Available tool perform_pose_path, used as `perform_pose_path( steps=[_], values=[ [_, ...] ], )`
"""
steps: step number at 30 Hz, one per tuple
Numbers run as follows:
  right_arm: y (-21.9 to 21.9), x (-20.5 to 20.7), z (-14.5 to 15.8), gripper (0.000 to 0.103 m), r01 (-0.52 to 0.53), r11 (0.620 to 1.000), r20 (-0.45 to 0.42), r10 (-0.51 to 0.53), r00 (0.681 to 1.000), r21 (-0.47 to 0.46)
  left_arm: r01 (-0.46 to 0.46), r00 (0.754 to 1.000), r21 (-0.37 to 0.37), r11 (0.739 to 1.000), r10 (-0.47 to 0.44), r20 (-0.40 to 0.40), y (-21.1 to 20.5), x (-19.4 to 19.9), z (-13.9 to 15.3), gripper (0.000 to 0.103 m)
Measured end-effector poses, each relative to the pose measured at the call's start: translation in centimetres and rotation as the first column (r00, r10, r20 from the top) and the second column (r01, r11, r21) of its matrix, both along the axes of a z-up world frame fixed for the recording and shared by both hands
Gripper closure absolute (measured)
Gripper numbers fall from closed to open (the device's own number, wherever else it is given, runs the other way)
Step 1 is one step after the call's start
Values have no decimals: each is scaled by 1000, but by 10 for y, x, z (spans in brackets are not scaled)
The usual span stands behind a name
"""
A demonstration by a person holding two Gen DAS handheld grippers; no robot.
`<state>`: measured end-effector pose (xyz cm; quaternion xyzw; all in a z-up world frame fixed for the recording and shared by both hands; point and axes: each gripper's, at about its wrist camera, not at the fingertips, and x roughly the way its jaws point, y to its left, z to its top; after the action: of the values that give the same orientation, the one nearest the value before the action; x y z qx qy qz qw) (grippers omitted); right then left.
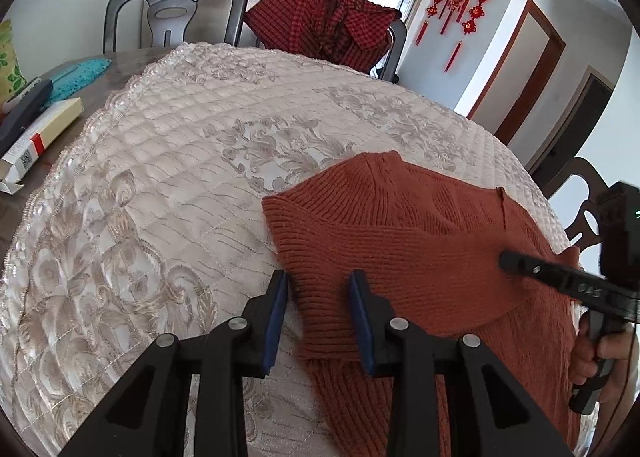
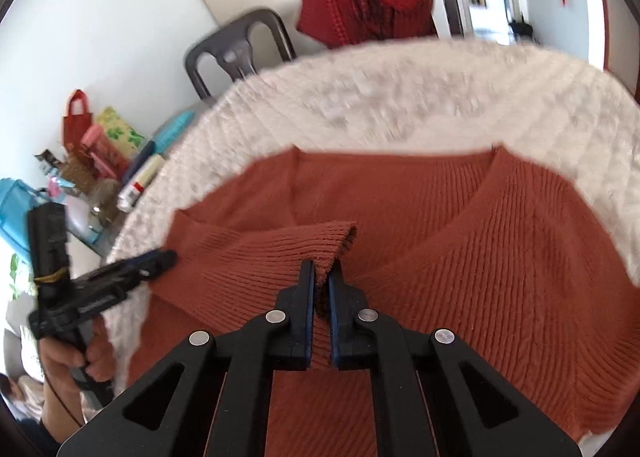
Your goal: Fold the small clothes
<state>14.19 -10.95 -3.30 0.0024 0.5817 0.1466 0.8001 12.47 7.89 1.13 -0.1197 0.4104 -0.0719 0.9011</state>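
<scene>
Right gripper (image 2: 321,273): we pinch the sleeve (image 2: 280,253) cuff, jaws closed on it.
Left gripper (image 1: 319,281): jaws apart, straddling the sweater (image 1: 420,241) edge, not pressing.
Sleeve axis: runs leftward across the body.

We see our right tongs (image 2: 321,277) nearly closed, pinching the ribbed cuff of a sleeve (image 2: 280,249) folded across the rust-red knitted sweater (image 2: 480,257), which lies flat on the pale quilted cover (image 2: 400,105) of the worktop, neckline toward the far edge. At the sweater's left side, near the worktop's left edge, our left tongs (image 2: 162,259) touch the knit, held by a hand (image 2: 80,357), though we cannot tell their opening from here. Beyond the far edge stand a grey chair (image 2: 240,49) and a red checked garment (image 2: 372,1) draped over another chair, with clutter (image 2: 100,161) along the far-left edge.
</scene>
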Motion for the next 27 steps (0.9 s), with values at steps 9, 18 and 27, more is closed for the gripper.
perform_pose_path(
  steps=[9, 18, 27],
  values=[
    [-1, -12, 23, 94, 11, 1000, 91, -10, 996, -3, 46, 996, 15, 999, -47, 80, -13, -1, 23, 69],
    [0, -6, 2, 94, 2, 999, 26, -1, 1000, -38, 84, 996, 36, 996, -85, 22, -27, 2, 13, 69],
    [0, -37, 4, 94, -50, 996, 34, 53, 998, -77, 104, 994, 112, 988, -106, 13, -44, -22, 10, 69]
  ],
)
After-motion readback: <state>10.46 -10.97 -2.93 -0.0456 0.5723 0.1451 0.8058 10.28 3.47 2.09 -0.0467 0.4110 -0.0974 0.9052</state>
